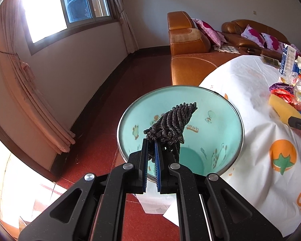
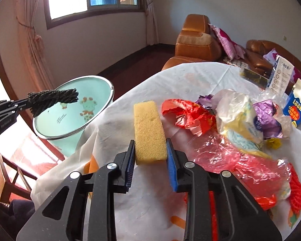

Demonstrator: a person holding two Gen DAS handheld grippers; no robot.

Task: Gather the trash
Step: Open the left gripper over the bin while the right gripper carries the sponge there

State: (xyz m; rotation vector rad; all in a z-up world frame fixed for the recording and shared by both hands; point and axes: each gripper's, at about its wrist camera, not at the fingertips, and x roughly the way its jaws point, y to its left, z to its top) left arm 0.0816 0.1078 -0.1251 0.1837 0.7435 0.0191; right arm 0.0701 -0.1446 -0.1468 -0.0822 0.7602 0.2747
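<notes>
The dark, ribbed knitted rag (image 1: 173, 123), a limp bundle of corded yarn, hangs pinched between the blue ridged pads of the left gripper (image 1: 151, 150), whose jaws are clamped on its lower end. In the left wrist view it sits at frame centre, directly over the mouth of the mint-green plastic bin with cartoon animals and a metal rim (image 1: 130, 120). The step in hand appears to be the drop: it is done well by opening the jaws only while the whole bundle stays inside the rim, since loose cords could snag on the ridged pads or drape over the edge.

In the right wrist view, the right gripper (image 2: 150, 156) has its jaws apart on either side of the near end of the yellow rectangular sponge (image 2: 148, 128), porous and block-shaped, lying on the white tablecloth printed with orange fruit (image 2: 190, 80); contact cannot be told. A square, centred squeeze would suit so soft a block.

To the right of that frame lie crumpled red foil (image 2: 182, 112), clear pink plastic film (image 2: 230, 156), a wadded pale bag (image 2: 236, 112), purple foil (image 2: 268, 118), red yarn (image 2: 298, 196) and a blue carton (image 2: 297, 104). Tan leather sofas (image 2: 198, 40) fill the upper right.
</notes>
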